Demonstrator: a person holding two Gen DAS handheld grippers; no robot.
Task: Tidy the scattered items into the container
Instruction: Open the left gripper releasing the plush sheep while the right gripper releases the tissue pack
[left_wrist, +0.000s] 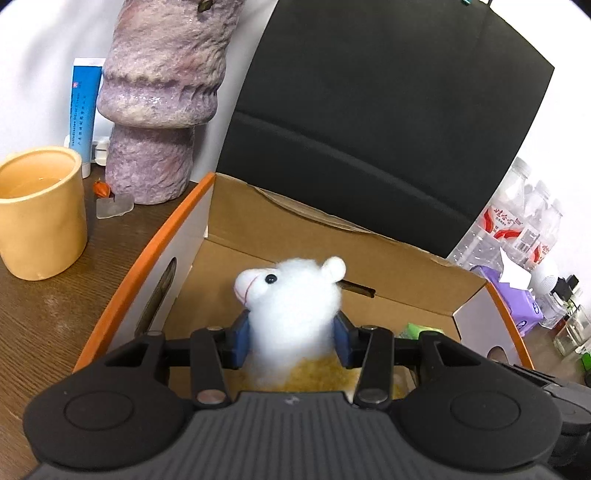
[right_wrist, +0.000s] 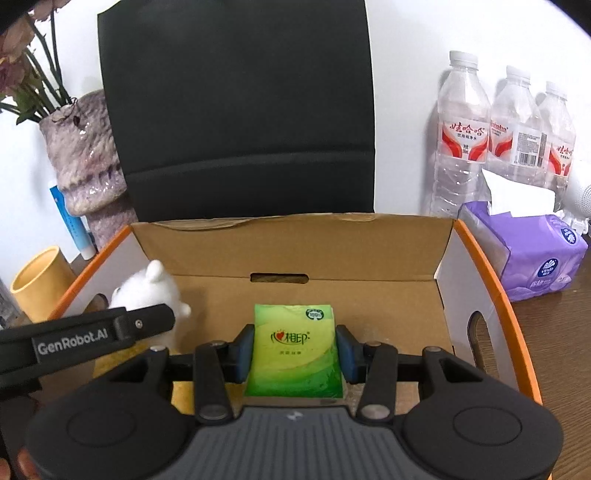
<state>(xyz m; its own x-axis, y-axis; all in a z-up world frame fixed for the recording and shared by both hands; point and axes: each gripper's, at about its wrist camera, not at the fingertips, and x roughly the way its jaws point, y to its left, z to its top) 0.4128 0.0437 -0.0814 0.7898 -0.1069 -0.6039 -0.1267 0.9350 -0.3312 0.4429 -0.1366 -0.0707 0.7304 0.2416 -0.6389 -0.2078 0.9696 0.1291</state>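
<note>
We hold one item in each set of tongs, both inside the walls of the cardboard box (right_wrist: 332, 251) on the table (left_wrist: 44, 325).

Left tongs (left_wrist: 291, 341): closed on the white plush toy (left_wrist: 291, 295), blue pads pressing its body from both sides below the head. The toy is fluffy, with a small black eye, round ears and a yellowish lower part. We judge it very light and soft; the pile yields under the pads, so the body is the sound place to take hold, not the ears or snout. Whether it rests on the box floor we cannot tell.

Right tongs (right_wrist: 293, 354): closed on the green tissue packet (right_wrist: 293, 347), pads on its two long edges near the middle. The packet is a flat glossy pouch printed with green swirls and a red heart mark. We judge it light, squashy and somewhat slippery in its film wrap; an edge-to-edge hold across the width suits it.

Both items lie over the box interior, the toy towards the left wall, the packet near the centre.
</note>
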